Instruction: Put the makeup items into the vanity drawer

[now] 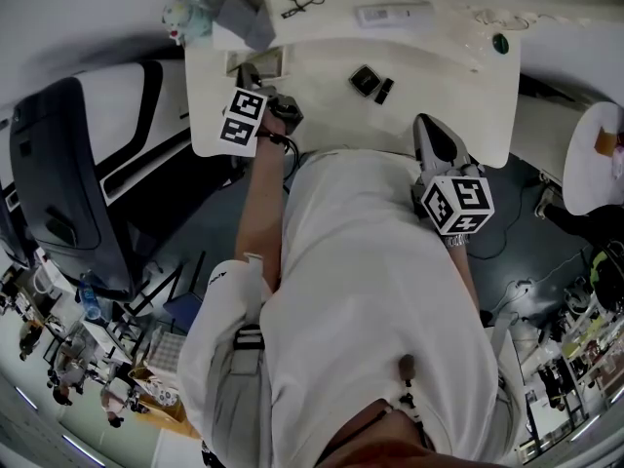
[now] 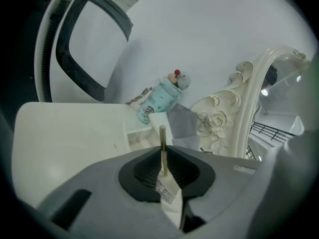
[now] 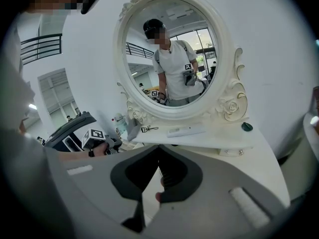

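Left gripper (image 2: 163, 151) is clamped narrow on a slim gold makeup stick (image 2: 162, 136), whose long axis runs 6 to 12 o'clock in the left gripper view. The open vanity drawer (image 2: 141, 138) lies just beyond its tip, at 11 o'clock. Judged: a short forward lowering remains. Right gripper (image 3: 156, 153) has its jaws together, apparently empty, well apart at 4 o'clock in the head view

The vanity top (image 1: 439, 66) looks smooth, cream and faintly glossy; the carved mirror frame (image 3: 230, 106) is shinier. The thin stick (image 2: 162, 133) may be brass-toned metal. The left gripper (image 2: 163, 152) is matt grey plastic with ribbed black pads.
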Tool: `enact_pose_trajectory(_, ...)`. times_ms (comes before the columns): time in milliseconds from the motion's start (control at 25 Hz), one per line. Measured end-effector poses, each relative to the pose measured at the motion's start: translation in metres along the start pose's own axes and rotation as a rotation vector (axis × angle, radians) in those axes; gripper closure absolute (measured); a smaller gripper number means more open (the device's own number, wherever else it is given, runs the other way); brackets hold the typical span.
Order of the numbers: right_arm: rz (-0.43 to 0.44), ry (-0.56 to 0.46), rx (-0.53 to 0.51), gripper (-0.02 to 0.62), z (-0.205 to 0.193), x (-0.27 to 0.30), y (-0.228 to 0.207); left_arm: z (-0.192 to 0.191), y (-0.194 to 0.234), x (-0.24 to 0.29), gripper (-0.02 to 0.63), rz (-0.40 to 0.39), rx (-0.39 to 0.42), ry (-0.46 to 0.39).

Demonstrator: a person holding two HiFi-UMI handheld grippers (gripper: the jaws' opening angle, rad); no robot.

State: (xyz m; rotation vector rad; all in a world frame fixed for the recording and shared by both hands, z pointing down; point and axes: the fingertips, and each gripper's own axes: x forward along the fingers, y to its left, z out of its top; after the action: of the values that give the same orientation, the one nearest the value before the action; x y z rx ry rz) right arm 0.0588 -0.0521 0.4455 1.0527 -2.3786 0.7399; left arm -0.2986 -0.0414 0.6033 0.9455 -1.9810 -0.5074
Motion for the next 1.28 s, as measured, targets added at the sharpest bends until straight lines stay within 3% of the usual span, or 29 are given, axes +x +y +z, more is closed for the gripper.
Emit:
enact_pose_trajectory(200,0.003,-0.001,0.004,0.591,0.000,0.000,0.000,-0.024,-0.009,0.009,0.564,-0.045,0.059,0.165)
enact_pose_trajectory(280,0.001,-0.005,0.006,0.591,-0.001,-0.001,0.000,-0.028,-0.009,0.009,0.553,-0.053,0.070,0.192)
enact_pose_trajectory(400,-0.001,-0.014,0.009,0.591,0.000,-0.003,-0.001,-0.028,-0.015,0.006,0.515,-0.071,0.105,0.198)
enact_pose_trajectory(640,0.007,-0.024,0.008,0.591,-0.002,-0.007,0.000,-0.032,-0.031,-0.009,0.515,-0.117,0.208,0.200)
enact_pose_trajectory(800,0.014,-0.034,0.008,0.591,-0.003,-0.011,0.003,-0.033,-0.046,-0.025,0.606,-0.162,0.298,0.179)
enact_pose_trajectory(1120,0.022,-0.066,0.004,0.591,-0.006,-0.022,0.007,-0.046,-0.104,-0.074,0.606,-0.345,0.526,0.139)
enact_pose_trajectory(1280,0.036,-0.084,-0.007,0.591,-0.006,-0.026,0.011,-0.058,-0.141,-0.104,0.606,-0.451,0.686,0.116)
